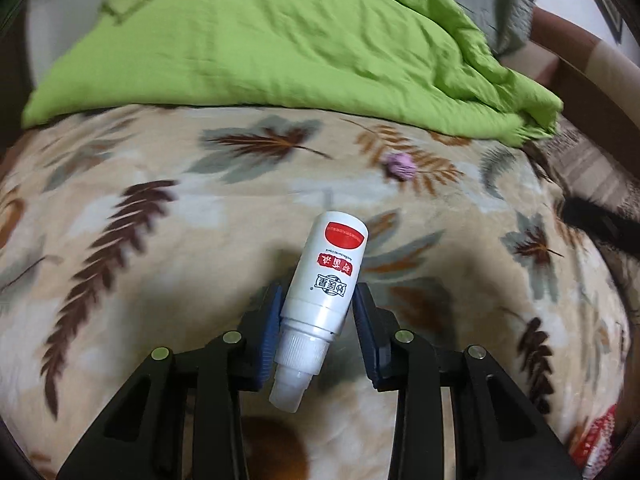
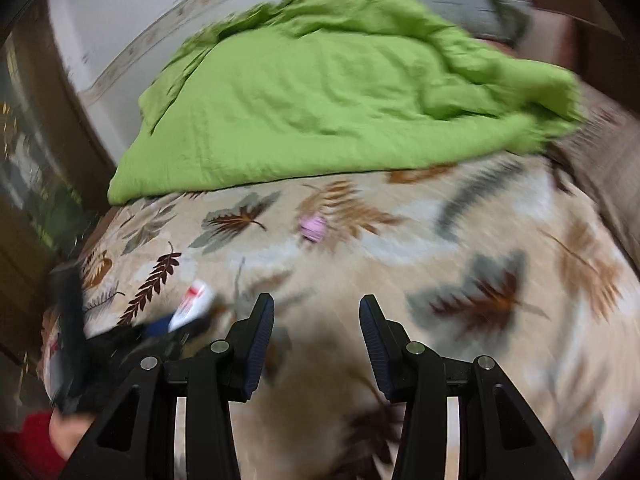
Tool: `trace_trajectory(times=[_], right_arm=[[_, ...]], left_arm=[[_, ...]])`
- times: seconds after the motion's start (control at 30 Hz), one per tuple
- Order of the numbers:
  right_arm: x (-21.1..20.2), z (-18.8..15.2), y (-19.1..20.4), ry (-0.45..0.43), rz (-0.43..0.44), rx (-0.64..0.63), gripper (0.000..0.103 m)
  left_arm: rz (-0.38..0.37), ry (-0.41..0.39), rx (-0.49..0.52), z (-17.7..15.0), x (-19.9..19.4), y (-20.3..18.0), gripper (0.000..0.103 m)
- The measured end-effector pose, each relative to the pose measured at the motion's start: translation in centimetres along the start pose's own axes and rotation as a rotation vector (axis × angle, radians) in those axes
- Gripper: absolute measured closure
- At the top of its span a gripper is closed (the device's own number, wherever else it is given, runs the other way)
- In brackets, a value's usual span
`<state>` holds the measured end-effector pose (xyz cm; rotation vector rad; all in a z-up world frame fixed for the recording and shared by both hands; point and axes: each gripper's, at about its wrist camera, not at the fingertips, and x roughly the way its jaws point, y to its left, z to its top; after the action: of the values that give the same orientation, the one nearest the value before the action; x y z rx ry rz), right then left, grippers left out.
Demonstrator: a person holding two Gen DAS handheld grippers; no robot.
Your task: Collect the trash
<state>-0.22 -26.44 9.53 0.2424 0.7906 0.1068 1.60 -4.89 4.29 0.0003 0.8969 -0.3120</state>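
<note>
Gripping the small white plastic bottle with the red label (image 1: 324, 296) across its lower body, the left claw (image 1: 318, 308) has its blue pads pinching it, nozzle end pointing back toward the camera, above the beige leaf-patterned blanket (image 1: 160, 220) on the bed; a firm, level hold seems wise, since the bottle sits tilted and could slip. Further right lies a small crumpled pink scrap (image 1: 400, 166), well apart, near the rumpled lime-green quilt (image 1: 280, 48); the right claw (image 2: 316, 312) is spread and empty, and should probably come down over the scrap squarely.
</note>
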Motion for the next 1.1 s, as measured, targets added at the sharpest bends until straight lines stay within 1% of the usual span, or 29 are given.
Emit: trace_trajectory(times=[0.07, 0.1, 0.2, 0.23, 0.3, 0.37, 0.43, 0.5, 0.53, 0.57, 0.7, 0.87, 1.0, 1.03, 1.1], right_arm=[[3.2, 1.4, 0.6, 0.017, 0.010, -0.019, 0.055], [5.1, 2.2, 0.8, 0.033, 0.005, -0.029, 0.055], [9.0, 3.5, 1.1, 0.068, -0.026, -0.063, 0.055], [9.9, 3.8, 1.2, 0.069, -0.029, -0.066, 0.055], [11.8, 4.5, 1.2, 0.084, -0.036, -0.073, 0.055], [13.8, 5.1, 1.2, 0.106, -0.061, -0.074, 0.055], [15.3, 5.5, 1.1, 0.117, -0.062, -0.068, 0.055], [16.8, 5.5, 1.0, 0.146, -0.067, -0.064, 0.062], [17.3, 5.3, 1.0, 0.165, -0.074, -0.063, 0.075], [17.4, 5.0, 1.0, 0.165, -0.081, -0.060, 0.076], [15.3, 3.9, 1.3, 0.116, -0.070, -0.059, 0.077], [8.7, 1.0, 2.9, 0.057, -0.044, -0.055, 0.077], [3.3, -1.8, 4.5, 0.018, -0.039, -0.060, 0.077], [2.1, -2.5, 4.7, 0.010, -0.038, -0.056, 0.077], [-0.9, -4.2, 5.4, -0.007, -0.034, -0.043, 0.077]], left_arm=[[0.019, -0.004, -0.020, -0.2, 0.5, 0.7, 0.069], [0.023, 0.000, -0.031, -0.1, 0.8, 1.0, 0.069], [0.030, 0.005, -0.064, 0.2, 1.5, 2.3, 0.069], [0.039, 0.003, -0.067, 0.3, 1.6, 2.5, 0.069], [0.032, 0.006, -0.074, 0.4, 1.8, 2.7, 0.069], [0.036, 0.001, -0.076, 0.6, 1.9, 2.9, 0.069], [0.032, 0.003, -0.079, 0.6, 2.0, 3.0, 0.069], [0.035, 0.003, -0.082, 0.6, 2.0, 3.0, 0.069], [0.034, 0.008, -0.080, 0.7, 2.1, 2.9, 0.069], [0.036, 0.010, -0.079, 0.8, 2.2, 2.9, 0.069], [0.034, -0.005, -0.074, 0.8, 2.0, 2.7, 0.069], [0.034, -0.043, -0.050, 0.5, 0.7, 2.2, 0.069], [0.024, -0.068, -0.031, -0.3, -1.6, 1.6, 0.069], [0.015, -0.086, -0.022, -0.5, -2.7, 1.3, 0.072], [0.006, -0.124, 0.007, -1.3, -4.8, 0.8, 0.072]])
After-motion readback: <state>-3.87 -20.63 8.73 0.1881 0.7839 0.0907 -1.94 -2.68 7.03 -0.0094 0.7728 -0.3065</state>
